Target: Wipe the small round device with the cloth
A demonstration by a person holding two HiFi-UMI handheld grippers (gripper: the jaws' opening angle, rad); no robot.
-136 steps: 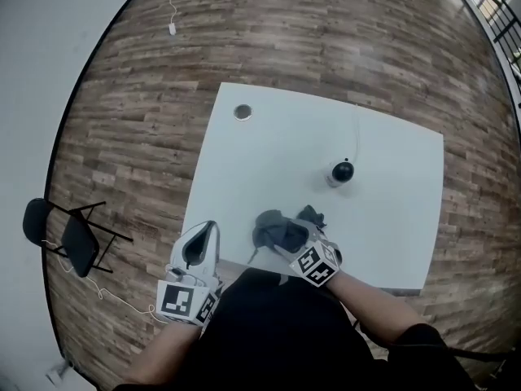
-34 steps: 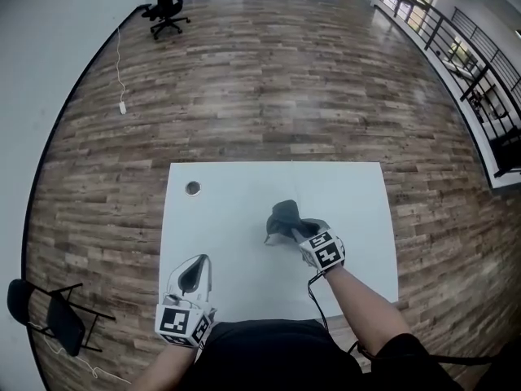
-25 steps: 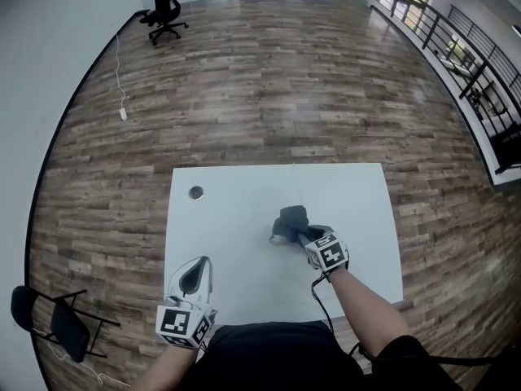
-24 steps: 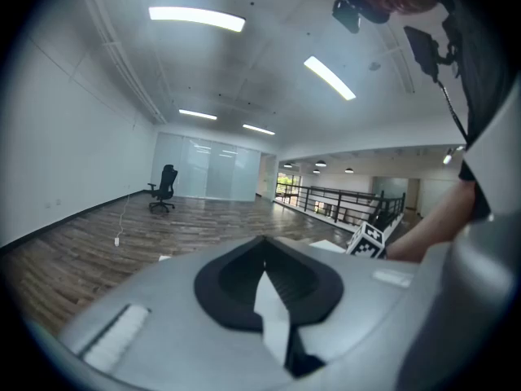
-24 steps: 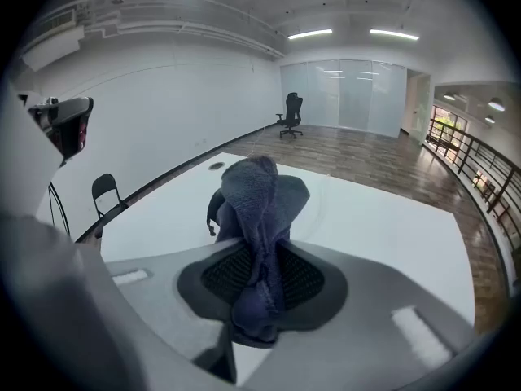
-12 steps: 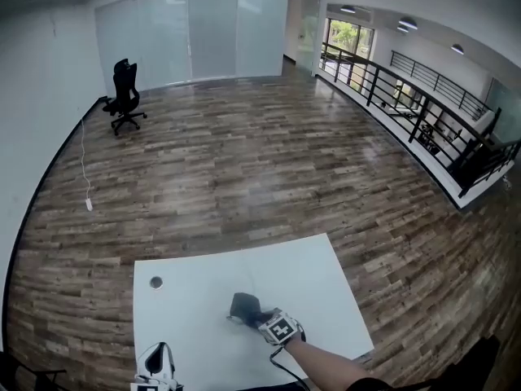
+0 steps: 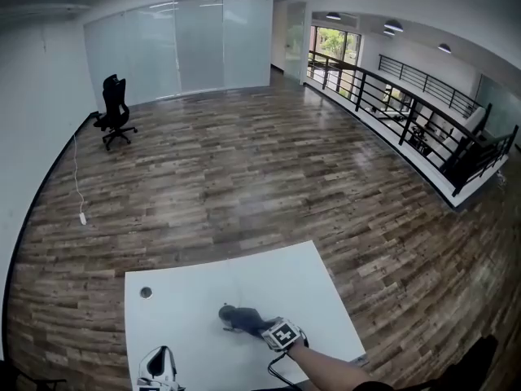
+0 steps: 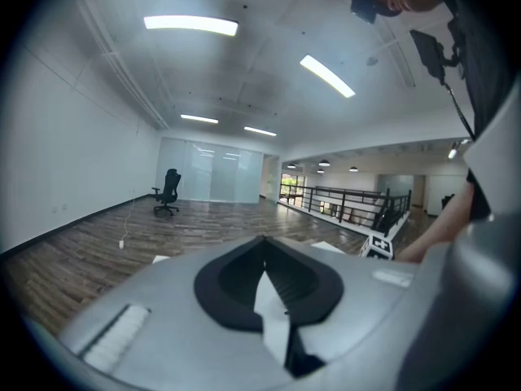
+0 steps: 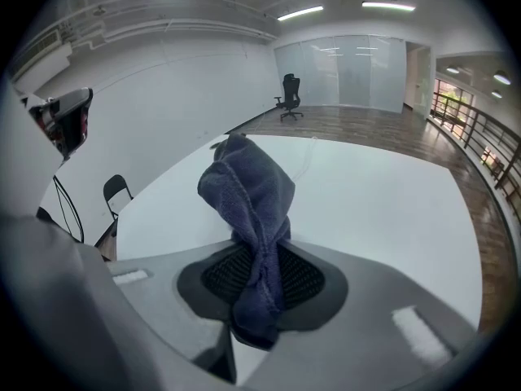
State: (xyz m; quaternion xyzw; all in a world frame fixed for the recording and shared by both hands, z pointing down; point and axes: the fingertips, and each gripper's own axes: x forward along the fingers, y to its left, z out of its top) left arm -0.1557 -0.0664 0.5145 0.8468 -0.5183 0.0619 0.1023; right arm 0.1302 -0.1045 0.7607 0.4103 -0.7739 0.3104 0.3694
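Note:
A dark blue cloth [image 7: 242, 318] rests bunched on the white table [image 7: 313, 287], near its front. My right gripper [image 7: 264, 327] is shut on the cloth's near end. In the right gripper view the cloth [image 9: 244, 187] stands up in a twisted lump from between the pads of that gripper [image 9: 262, 277]. The small round device shows in no view; I cannot tell whether it is under the cloth. My left gripper [image 7: 160, 350] sits at the table's front left, well apart from the cloth. Its jaws meet at the tip with nothing in them [image 8: 262, 243].
A round cable hole [image 7: 146, 292] sits in the table's far left corner. Wooden floor surrounds the table. A black office chair [image 7: 114, 111] stands far off by the glass wall, a black railing [image 7: 407, 116] runs along the right, and a folding chair [image 9: 116, 194] stands beside the table.
The head camera has tipped up, so the room fills the picture and the table sits low. My right gripper has sunk toward the tabletop with the cloth, which now lies flatter.

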